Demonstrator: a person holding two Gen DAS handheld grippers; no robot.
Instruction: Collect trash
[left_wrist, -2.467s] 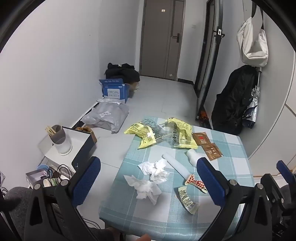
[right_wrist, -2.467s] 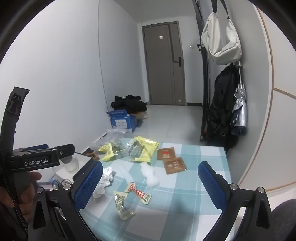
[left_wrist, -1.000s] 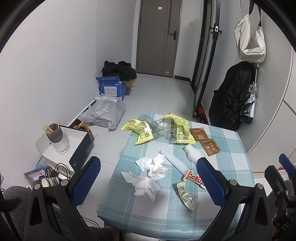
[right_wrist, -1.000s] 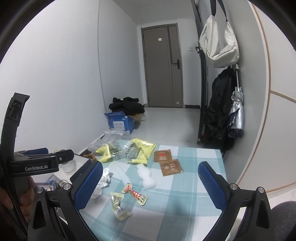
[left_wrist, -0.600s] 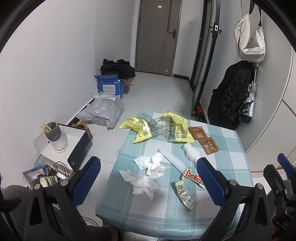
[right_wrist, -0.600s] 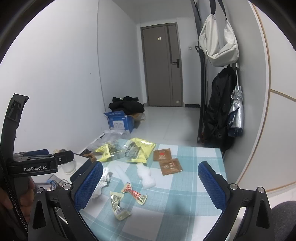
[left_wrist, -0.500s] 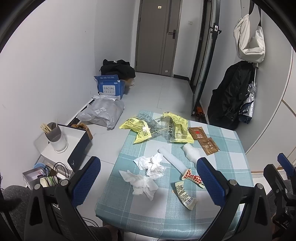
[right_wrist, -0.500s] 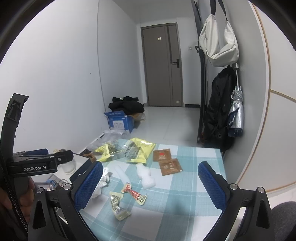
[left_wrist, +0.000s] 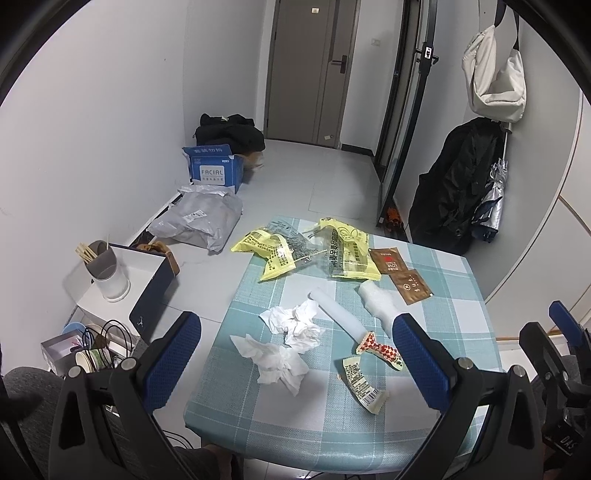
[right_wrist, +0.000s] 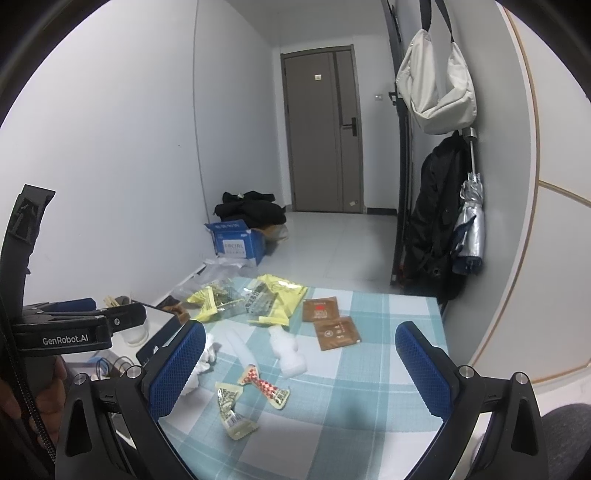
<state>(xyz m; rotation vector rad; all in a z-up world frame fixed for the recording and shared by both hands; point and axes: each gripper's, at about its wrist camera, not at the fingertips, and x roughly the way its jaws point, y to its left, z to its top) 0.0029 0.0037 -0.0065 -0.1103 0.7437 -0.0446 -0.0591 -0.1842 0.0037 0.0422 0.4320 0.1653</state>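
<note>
Left gripper (left_wrist: 295, 360) spread wide, empty, above crumpled tissues (left_wrist: 284, 343) on table (left_wrist: 461, 295). Right gripper (right_wrist: 301, 363) equally wide, empty, touching nothing.

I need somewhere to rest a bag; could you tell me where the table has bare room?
The table's near right corner, right of the striped wrapper, is bare. So is the right edge beyond the brown sachets. The middle and far-left are crowded.

A lived-in home, by the look of its entry hall: a grey front door (left_wrist: 312, 70) with a handle lock, a white shoulder bag (right_wrist: 437, 79), black coat (left_wrist: 456, 188) and folded umbrella (right_wrist: 469, 221) hung on the wall, a checked-cloth counter (left_wrist: 443, 295), and a blue tissue carton (left_wrist: 214, 168) on the tiled floor (left_wrist: 325, 177).
</note>
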